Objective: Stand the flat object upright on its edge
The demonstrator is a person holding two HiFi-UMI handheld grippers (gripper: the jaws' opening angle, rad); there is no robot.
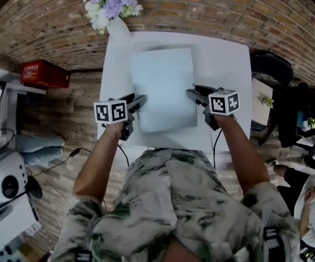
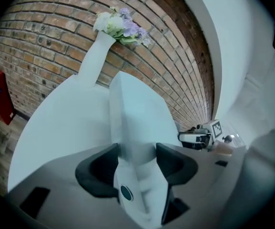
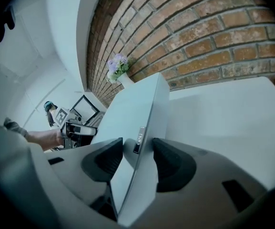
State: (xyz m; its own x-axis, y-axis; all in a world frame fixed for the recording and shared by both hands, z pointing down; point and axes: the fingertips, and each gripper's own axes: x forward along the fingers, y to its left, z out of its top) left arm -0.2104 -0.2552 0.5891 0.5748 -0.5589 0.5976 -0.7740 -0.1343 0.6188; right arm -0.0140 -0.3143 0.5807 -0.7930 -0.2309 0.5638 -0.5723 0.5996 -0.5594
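Observation:
The flat object [image 1: 162, 89] is a pale, thin rectangular slab over the white table [image 1: 225, 59]. My left gripper [image 1: 137, 103] grips its left edge near the front corner, and my right gripper [image 1: 194, 94] grips its right edge. In the left gripper view the slab [image 2: 137, 104] runs away from the left gripper [image 2: 136, 149], with both dark pads pressed on its edge. In the right gripper view the slab [image 3: 132, 104] stands between the pads of the right gripper [image 3: 137, 149], which close on an edge bearing a small port. I cannot tell whether the far edge touches the table.
A white vase of lilac and white flowers [image 1: 111, 7] stands at the table's far left corner, just beyond the slab. A brick wall rises behind the table. A red box [image 1: 43, 73] sits on the floor at the left, and a dark chair [image 1: 272, 67] at the right.

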